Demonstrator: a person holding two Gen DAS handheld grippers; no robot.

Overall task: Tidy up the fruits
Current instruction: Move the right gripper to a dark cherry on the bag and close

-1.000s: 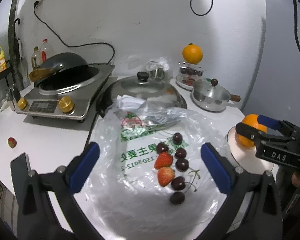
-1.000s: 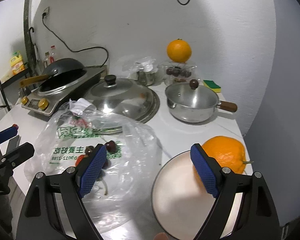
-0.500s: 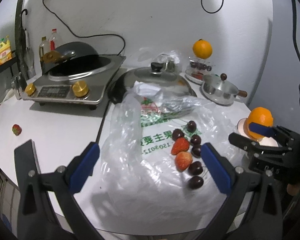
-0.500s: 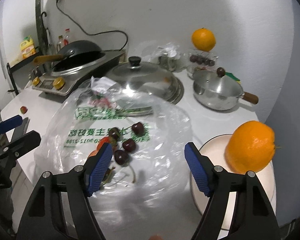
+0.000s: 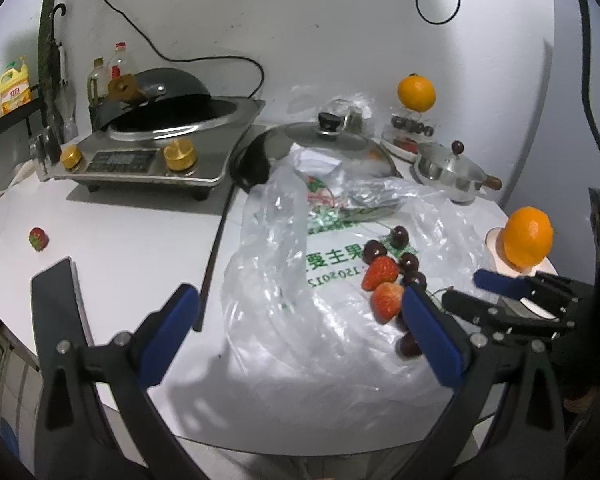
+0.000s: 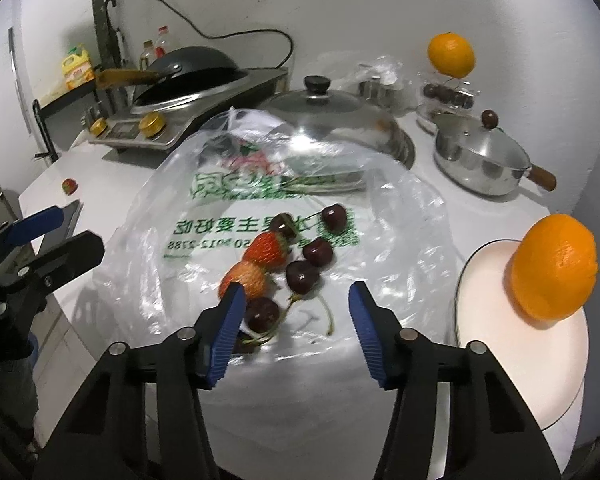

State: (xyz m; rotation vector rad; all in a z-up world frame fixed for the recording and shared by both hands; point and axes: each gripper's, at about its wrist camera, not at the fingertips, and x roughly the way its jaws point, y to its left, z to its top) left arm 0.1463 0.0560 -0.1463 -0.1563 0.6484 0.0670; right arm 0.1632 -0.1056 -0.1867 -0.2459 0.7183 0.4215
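The right gripper [image 6: 296, 300], jaws closing on nothing, hovers over dark red cherries [image 6: 303, 276] and two red strawberries [image 6: 266, 249] on the clear plastic bag [image 6: 396, 216], the wide-open left gripper [image 5: 300, 312] leftward, the round orange [image 6: 554, 266] on a white plate [image 6: 488, 280] rightward.

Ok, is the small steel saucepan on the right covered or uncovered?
Covered. The saucepan has its steel lid seated flat on the rim, dark round knob on top; nothing inside is visible.

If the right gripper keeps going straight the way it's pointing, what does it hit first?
Probably the cherries on the plastic bag; the right gripper, jaws closing around nothing, points down at them. Depth is unclear.
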